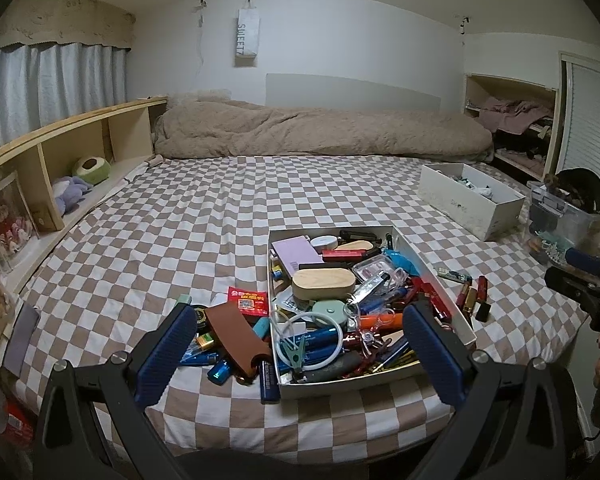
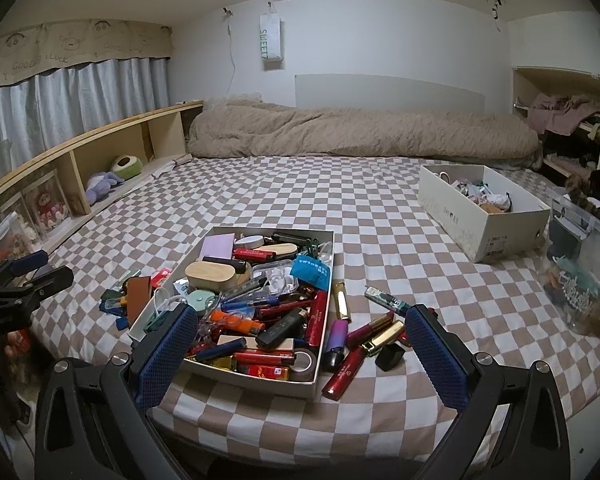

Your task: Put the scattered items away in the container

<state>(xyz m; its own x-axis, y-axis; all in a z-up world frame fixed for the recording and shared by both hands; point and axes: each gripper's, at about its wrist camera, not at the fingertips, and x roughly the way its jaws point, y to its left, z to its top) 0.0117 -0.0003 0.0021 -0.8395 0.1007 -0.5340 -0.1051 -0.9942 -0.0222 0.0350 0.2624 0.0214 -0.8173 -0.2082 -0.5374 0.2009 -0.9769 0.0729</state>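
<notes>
A shallow white box (image 1: 380, 381) (image 2: 256, 379) full of small items sits on the checkered bed near its front edge. Left of it lie a brown leather sleeve (image 1: 236, 332) (image 2: 137, 295), a red packet (image 1: 249, 301), blue batteries (image 1: 269, 382) and lighters. Right of it lie red and gold lipsticks (image 2: 346, 368) (image 1: 476, 294), a purple tube (image 2: 337, 336), a black cap (image 2: 390, 357) and a green lighter (image 2: 386, 300). My left gripper (image 1: 300, 354) is open and empty, low in front of the box. My right gripper (image 2: 300, 354) is open and empty over the box's near right corner.
A white shoebox (image 2: 500, 236) (image 1: 466, 206) with odds and ends stands at the right. A clear plastic bin (image 2: 580, 264) (image 1: 560, 224) sits beside it. A beige duvet (image 2: 360, 132) lies along the far wall. A wooden shelf (image 1: 72, 160) with plush toys runs along the left.
</notes>
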